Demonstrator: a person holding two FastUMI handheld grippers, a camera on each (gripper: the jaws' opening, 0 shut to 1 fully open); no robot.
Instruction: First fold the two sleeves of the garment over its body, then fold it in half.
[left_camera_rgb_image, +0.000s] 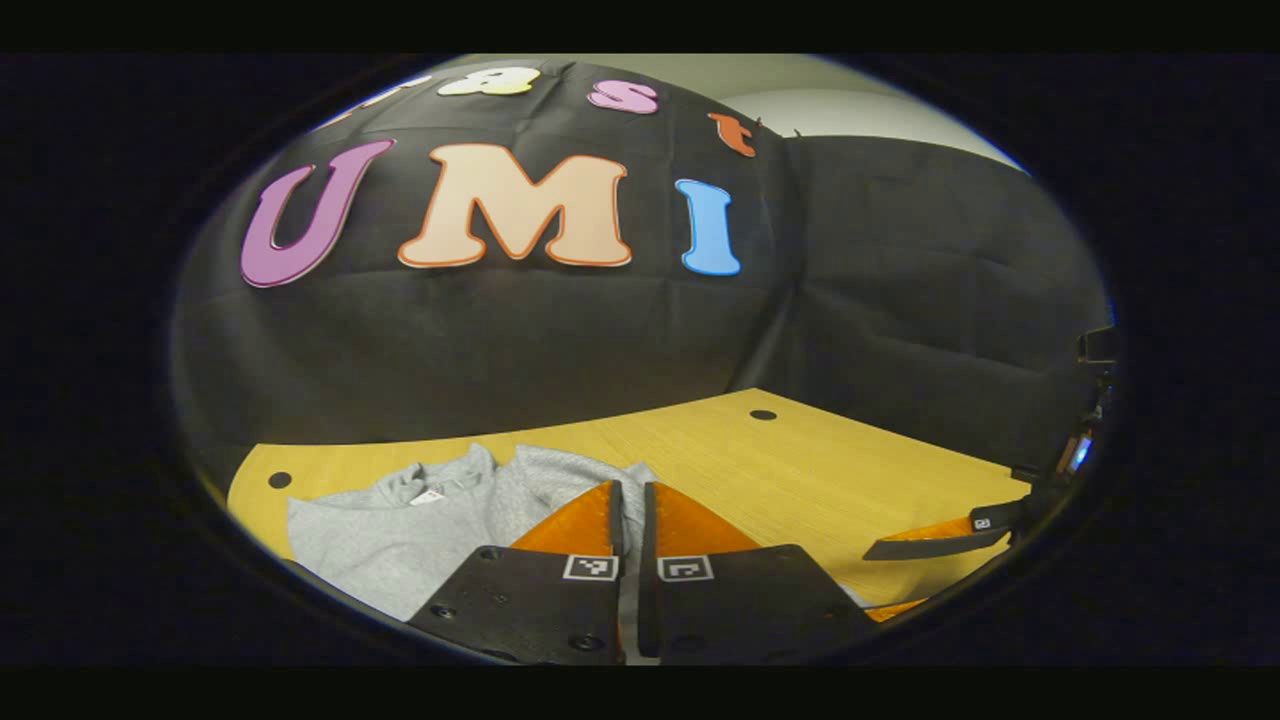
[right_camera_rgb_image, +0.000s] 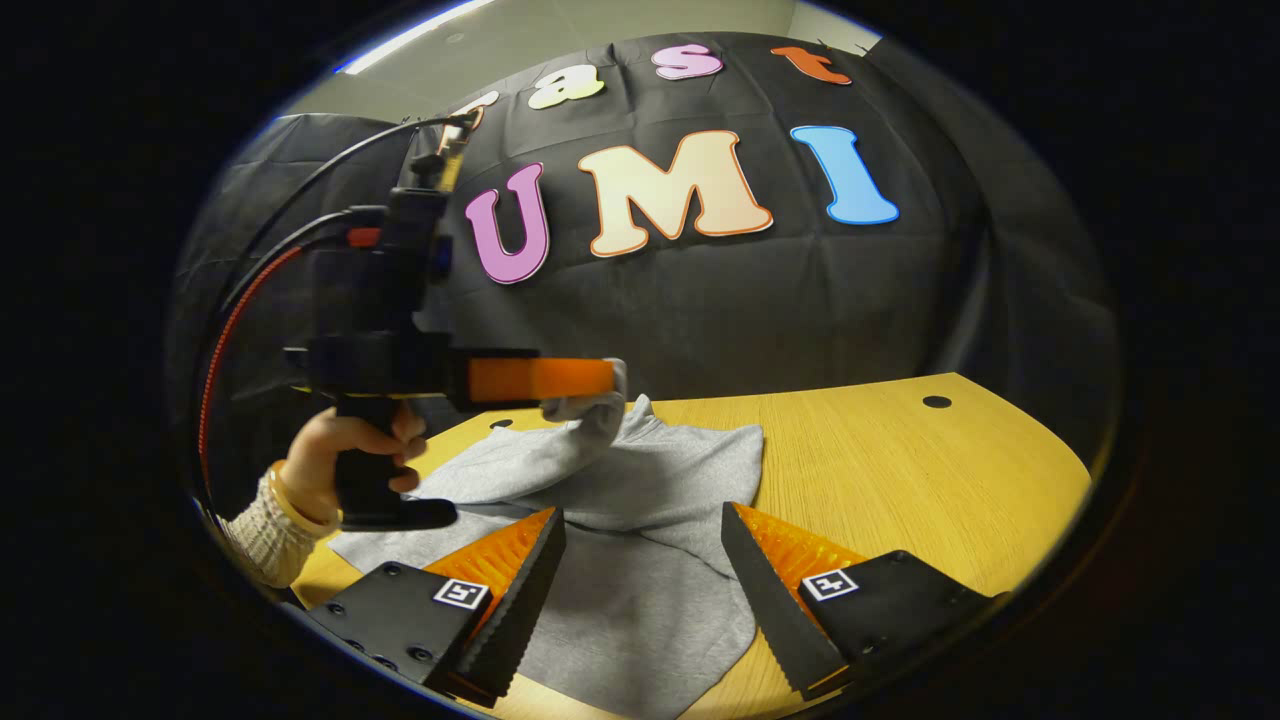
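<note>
1. Presently, table (right_camera_rgb_image: 900, 480): bare wood, bearing the garment.
2. Garment (right_camera_rgb_image: 640, 600): grey, spread flat; the halving fold looks not yet done.
3. Left gripper (right_camera_rgb_image: 590, 385): pinched tight on a sleeve (right_camera_rgb_image: 590, 415), lifted above the body.
4. Right gripper (right_camera_rgb_image: 640, 580): wide open, empty, over the garment.

- In the right gripper view, bare table (right_camera_rgb_image: 900, 470) fills the right half, open for a pass.
- The left gripper (right_camera_rgb_image: 600, 385) and the hand (right_camera_rgb_image: 345, 455) holding it block the left middle, lifting a sleeve (right_camera_rgb_image: 590, 420) off the sweater (right_camera_rgb_image: 640, 520).
- In the left gripper view, the table's right side lies free up to the right gripper (left_camera_rgb_image: 930, 545) at lower right.
</note>
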